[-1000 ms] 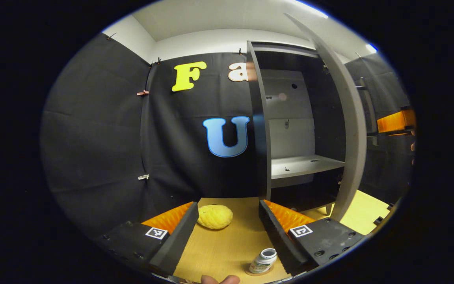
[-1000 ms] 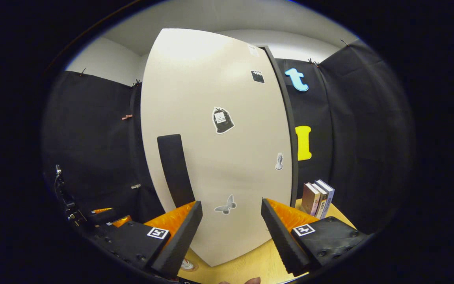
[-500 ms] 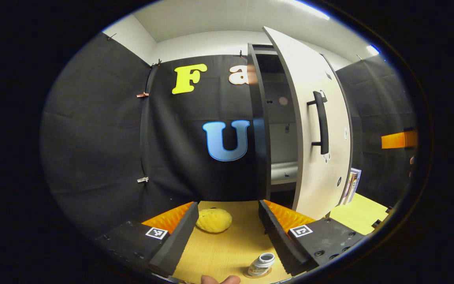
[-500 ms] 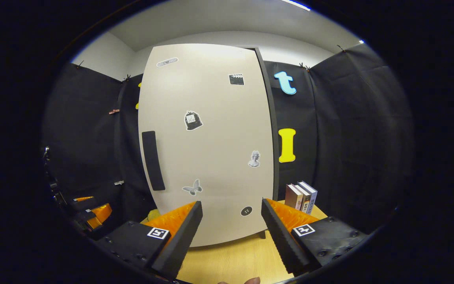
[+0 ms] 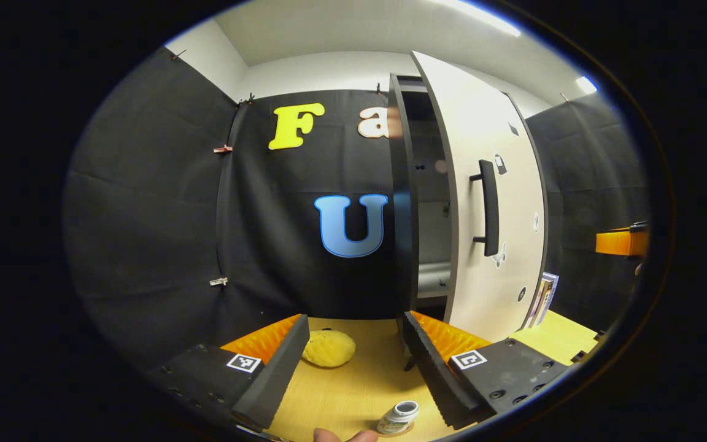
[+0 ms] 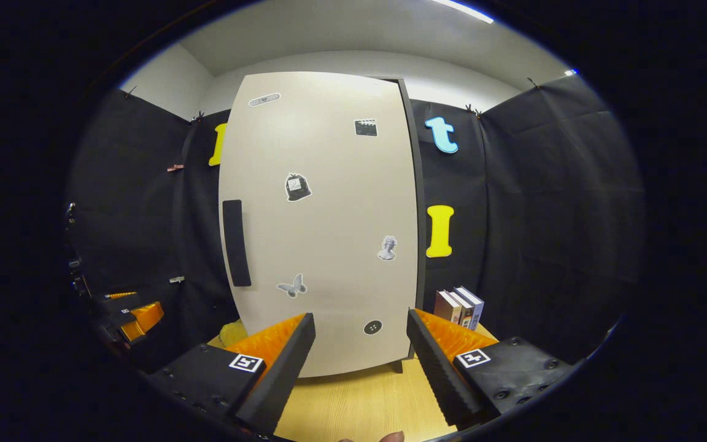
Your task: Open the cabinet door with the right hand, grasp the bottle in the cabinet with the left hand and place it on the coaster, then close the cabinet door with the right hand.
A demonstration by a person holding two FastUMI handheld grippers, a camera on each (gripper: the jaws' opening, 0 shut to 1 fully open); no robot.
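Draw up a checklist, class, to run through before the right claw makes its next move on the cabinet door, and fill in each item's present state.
1. Bottle out of the cabinet, on the table: ok.
2. Bottle seated on the coaster: ok, a disc edge shows beneath it.
3. Cabinet door fully shut: not ok; the left gripper view shows a gap.
4. Right claw open, clear of the door: ok.
5. Left claw open, holding nothing: ok.
6. Nothing in the door's closing path: cannot tell.
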